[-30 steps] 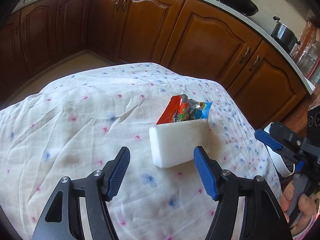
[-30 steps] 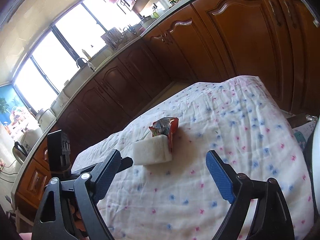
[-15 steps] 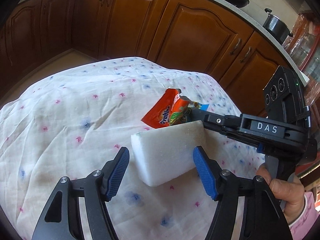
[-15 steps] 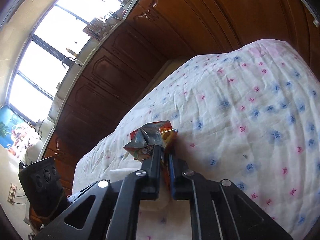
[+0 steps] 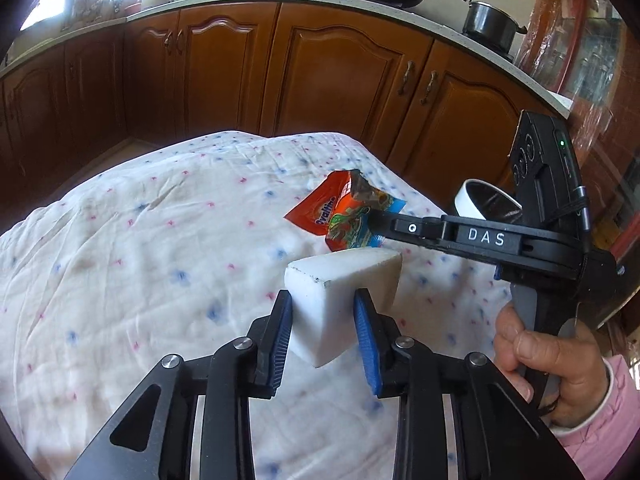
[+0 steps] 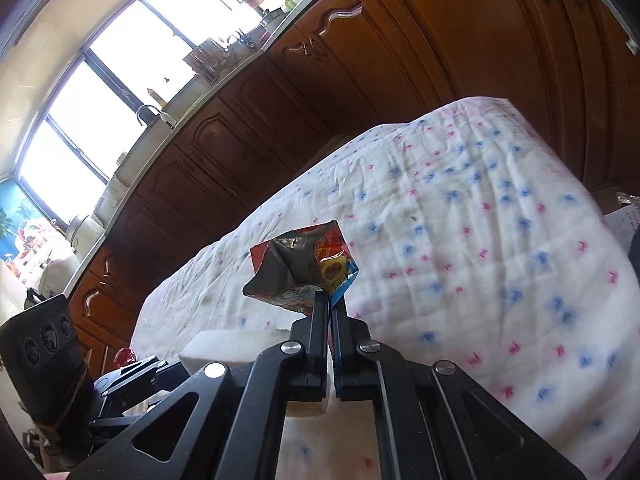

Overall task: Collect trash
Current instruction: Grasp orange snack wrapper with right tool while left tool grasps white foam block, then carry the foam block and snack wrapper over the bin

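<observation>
My left gripper is shut on a white foam block and holds it above the table. The block also shows in the right wrist view. My right gripper is shut on an orange and blue snack wrapper and holds it lifted off the cloth. In the left wrist view the wrapper hangs from the right gripper, which reaches in from the right just beyond the block.
The table is covered by a white cloth with pink and blue dots. Brown kitchen cabinets stand beyond its far edge. A white round bin rim shows past the table's right side. A pan and pot sit on the counter.
My left gripper has closed on the foam block and lifted it. My right gripper, shut on the wrapper half a second ago, has raised it off the cloth.
</observation>
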A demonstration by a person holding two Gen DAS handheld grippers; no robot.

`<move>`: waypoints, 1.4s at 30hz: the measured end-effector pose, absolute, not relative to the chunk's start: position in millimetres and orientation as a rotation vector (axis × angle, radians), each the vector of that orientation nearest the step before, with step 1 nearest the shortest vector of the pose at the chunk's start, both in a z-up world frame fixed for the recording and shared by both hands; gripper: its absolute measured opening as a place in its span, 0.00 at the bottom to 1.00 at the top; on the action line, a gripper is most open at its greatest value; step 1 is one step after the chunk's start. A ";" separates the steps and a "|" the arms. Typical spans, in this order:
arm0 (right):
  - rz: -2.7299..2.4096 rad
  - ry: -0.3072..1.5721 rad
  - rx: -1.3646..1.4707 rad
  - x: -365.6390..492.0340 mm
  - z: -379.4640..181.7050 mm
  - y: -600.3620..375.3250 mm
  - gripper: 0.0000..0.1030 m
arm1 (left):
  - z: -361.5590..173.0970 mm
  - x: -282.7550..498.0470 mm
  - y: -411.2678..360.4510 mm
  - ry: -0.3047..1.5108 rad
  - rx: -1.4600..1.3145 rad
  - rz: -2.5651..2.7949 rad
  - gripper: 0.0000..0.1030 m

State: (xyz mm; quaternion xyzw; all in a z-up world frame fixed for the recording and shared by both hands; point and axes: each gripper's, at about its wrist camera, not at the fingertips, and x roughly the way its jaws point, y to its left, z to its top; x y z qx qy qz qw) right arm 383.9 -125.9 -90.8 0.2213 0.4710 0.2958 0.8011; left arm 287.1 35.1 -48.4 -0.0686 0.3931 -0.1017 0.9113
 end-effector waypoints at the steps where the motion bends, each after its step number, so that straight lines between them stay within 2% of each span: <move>1: 0.620 1.000 0.467 378.7 -88.7 -130.5 0.02 | -48.5 278.4 29.5 0.802 -0.123 -0.198 0.29; 17: 0.450 0.877 0.451 294.5 -53.9 -210.9 0.02 | -24.8 214.7 -12.2 0.698 -0.196 -0.061 0.28; 42: 0.238 0.773 0.473 249.2 -35.1 -317.1 0.02 | -5.1 240.4 -111.9 0.706 -0.078 -0.157 0.29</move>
